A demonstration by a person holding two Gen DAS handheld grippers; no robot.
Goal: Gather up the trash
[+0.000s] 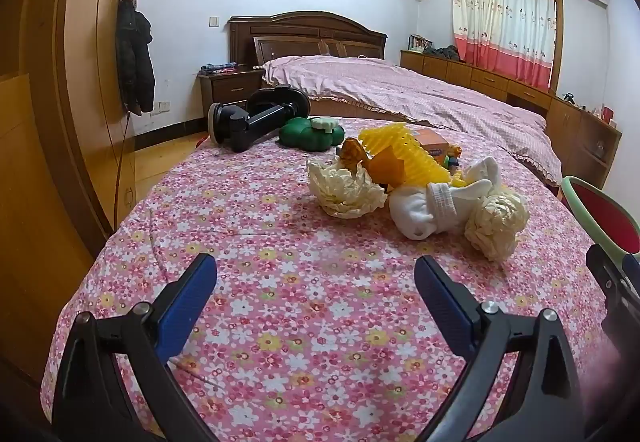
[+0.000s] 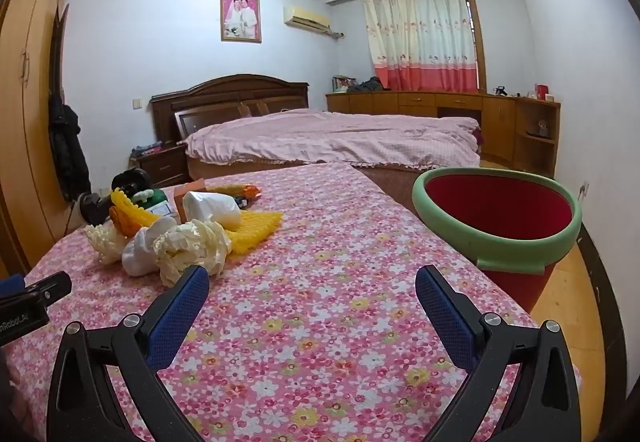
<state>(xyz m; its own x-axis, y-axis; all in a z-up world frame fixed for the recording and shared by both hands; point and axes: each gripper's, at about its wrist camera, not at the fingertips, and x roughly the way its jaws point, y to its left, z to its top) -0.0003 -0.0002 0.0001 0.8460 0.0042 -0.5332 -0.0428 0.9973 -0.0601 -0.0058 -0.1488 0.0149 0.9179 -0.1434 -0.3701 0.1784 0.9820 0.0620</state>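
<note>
The crumpled cream paper wads [image 1: 496, 224] look light, soft and springy, so they should crush easily; a pinch across a wad's bulging middle seems safest. One lies just right of the rolled white sock [image 1: 420, 211], another [image 1: 346, 191] just left of it, on the pink floral-sheeted bed [image 1: 280, 282]. Left hand-held gripper [image 1: 316, 292] and right hand-held gripper [image 2: 312, 300] both gape wide, empty. The red bucket with green rim [image 2: 496, 217] stands well right of the sock.

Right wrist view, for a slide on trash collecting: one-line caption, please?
Open right tongs over the floral cloth, crumpled paper ahead-left, red bin at right.
</note>
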